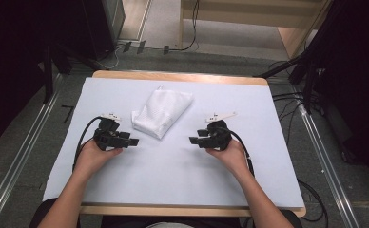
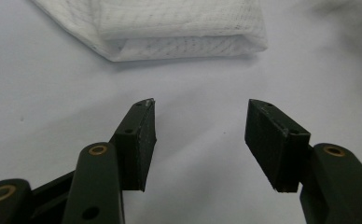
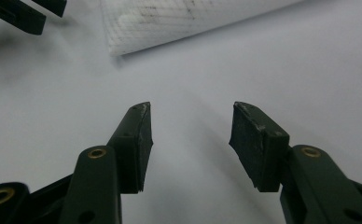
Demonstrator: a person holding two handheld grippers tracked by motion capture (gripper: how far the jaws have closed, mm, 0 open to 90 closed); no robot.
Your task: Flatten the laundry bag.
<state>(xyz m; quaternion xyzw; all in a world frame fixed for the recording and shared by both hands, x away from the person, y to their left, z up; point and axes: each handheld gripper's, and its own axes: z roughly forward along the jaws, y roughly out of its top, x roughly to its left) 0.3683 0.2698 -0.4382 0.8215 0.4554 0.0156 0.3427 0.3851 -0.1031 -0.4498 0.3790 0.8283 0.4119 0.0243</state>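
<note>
Table [image 1: 182, 185]: pale sheet on top, bare apart from one item. Everything below is placed relative to the folded cloth.

Folded cloth [image 1: 162, 112]: white mesh fabric, folded into a flat oblong, on the far half of the sheet, a bit left of centre. Long axis runs diagonally, near-left corner to far-right corner. In the left gripper view the cloth [image 2: 170, 32] shows a folded edge facing the jaws, layers stacked.

Key relation: cloth sits between the two grippers and beyond them. Left gripper [image 1: 132, 141] is just beside the cloth's near-left corner, jaws pointing right toward it. Right gripper [image 1: 192, 140] is farther off, on the near-right side, jaws pointing left. So left is nearer; I'd expect it to reach first.

Jaw state: left gripper [image 2: 200, 128] jaws spread wide, nothing between them, bare sheet only. Right gripper [image 3: 191, 135] same, spread wide and empty; cloth [image 3: 179, 21] edge ahead, well clear.

Hands: both low, resting at or near the sheet, forearms angled inward, grippers roughly level and facing each other.
</note>
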